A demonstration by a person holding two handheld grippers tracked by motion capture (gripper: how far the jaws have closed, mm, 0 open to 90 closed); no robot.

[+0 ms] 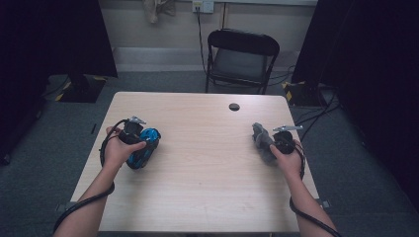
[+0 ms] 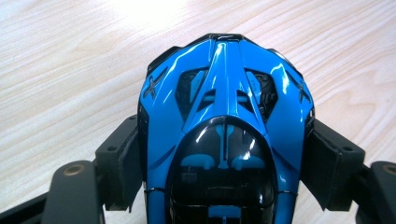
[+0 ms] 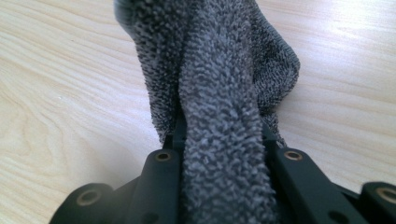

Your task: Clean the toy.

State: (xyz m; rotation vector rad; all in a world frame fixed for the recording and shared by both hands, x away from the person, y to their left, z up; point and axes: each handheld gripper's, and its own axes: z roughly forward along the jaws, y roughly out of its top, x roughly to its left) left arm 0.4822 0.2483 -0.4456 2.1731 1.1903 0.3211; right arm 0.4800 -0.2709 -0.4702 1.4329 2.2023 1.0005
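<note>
At left of the frame, the left gripper (image 1: 140, 143) pinched a glossy blue toy car (image 2: 224, 140) by its sides; at right, the right gripper (image 1: 271, 139) clamped a grey cloth (image 3: 219, 107). The slick shell might have slipped free if the squeeze eased.

centre: worktop (image 1: 207, 148) bare wood between the two hands, open passage | left: blue toy car (image 1: 143, 147) near the edge blocks | right: grey cloth (image 1: 263, 142) near the edge blocks | far: small round hole (image 1: 234, 106), black chair (image 1: 240, 59) beyond the edge
</note>
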